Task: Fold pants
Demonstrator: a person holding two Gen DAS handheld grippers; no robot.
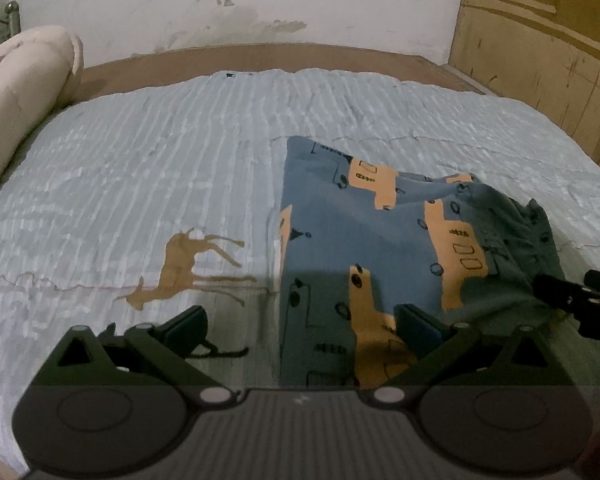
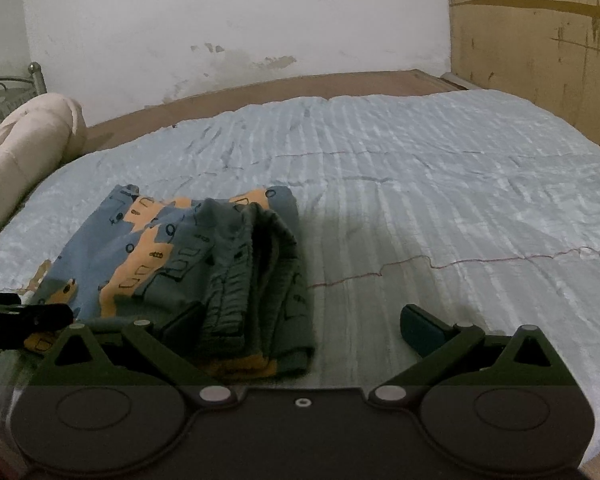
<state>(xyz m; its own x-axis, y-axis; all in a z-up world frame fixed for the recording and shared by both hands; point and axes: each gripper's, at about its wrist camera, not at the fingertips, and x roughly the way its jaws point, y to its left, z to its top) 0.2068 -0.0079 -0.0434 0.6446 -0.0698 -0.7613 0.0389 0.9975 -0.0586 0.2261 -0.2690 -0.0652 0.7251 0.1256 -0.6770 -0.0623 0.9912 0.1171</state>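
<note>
- The pants [image 1: 340,236] lie folded into a compact bundle on the bed [image 1: 140,168]; blue cloth printed with orange vehicle shapes and dark outlines; in the left wrist view they sit from the centre out toward 3 o'clock, in the right wrist view [image 2: 188,264] from the centre toward 9 o'clock.
- The ribbed grey-green waistband [image 2: 244,280] is bunched in upright folds along the bundle's right edge, toward the near corner; a straight folded edge runs down the bundle's left side in the left wrist view.
- The left claw [image 1: 300,332] stands wide, nothing between its fingers; its right finger [image 1: 418,330] is over the near part of the pants, its left finger [image 1: 184,330] over bare bedspread; whether either touches the cloth I cannot tell.
- The right claw [image 2: 302,330] also stands wide and holds nothing; its left finger [image 2: 182,322] is just beside the waistband, its right finger [image 2: 418,330] over bare bedspread.
- Each claw shows in the other's view: the right one at 3 o'clock [image 1: 580,300], the left one at 9 o'clock [image 2: 24,316].
- The bedspread is pale blue and ribbed, with a tan deer print [image 1: 188,268] at 8 o'clock of the pants in the left wrist view.
- A cream bolster [image 1: 20,92] lies at 10 o'clock; a stained white wall [image 1: 240,4] at 12 o'clock; a wooden board [image 1: 540,40] at 2 o'clock.
</note>
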